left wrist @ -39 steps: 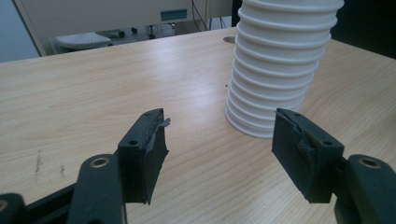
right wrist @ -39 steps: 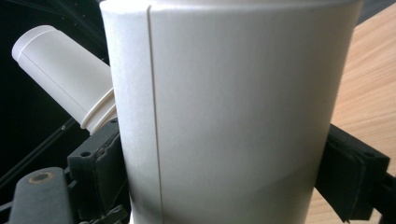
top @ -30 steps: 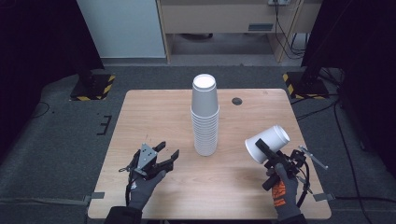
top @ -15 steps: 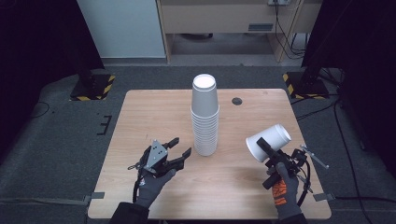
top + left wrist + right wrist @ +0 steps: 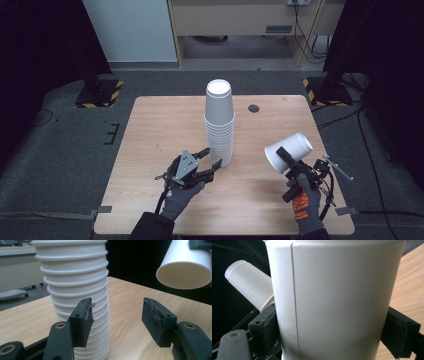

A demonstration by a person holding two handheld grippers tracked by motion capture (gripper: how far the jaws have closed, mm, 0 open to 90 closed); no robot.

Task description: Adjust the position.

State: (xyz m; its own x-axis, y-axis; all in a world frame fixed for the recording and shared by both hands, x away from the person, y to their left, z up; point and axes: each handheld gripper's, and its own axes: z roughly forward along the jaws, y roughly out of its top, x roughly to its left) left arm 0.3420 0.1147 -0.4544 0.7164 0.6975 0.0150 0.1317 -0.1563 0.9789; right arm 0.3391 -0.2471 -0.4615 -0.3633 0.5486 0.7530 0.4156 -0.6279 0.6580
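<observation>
A tall stack of white paper cups (image 5: 219,125) stands upside down in the middle of the wooden table (image 5: 150,130). My left gripper (image 5: 212,158) lies just left of the stack's base with its jaws open. In the left gripper view (image 5: 116,312) the stack (image 5: 75,285) rises right behind the left jaw, and nothing sits between the pads. My right gripper (image 5: 288,161) is shut on a single white cup (image 5: 290,150), which it holds tilted above the table's right side. In the right gripper view that cup (image 5: 337,297) is clamped between both pads, with the stack (image 5: 249,285) behind it.
A small dark round disc (image 5: 254,108) lies on the table behind the stack. Yellow-and-black striped stand bases rest on the floor at the left (image 5: 102,95) and right (image 5: 320,85) of the table. A cabinet (image 5: 230,20) stands beyond the far edge.
My left gripper has moved right and forward, from the table's front left up to the base of the stack. The right gripper and its cup have barely shifted.
</observation>
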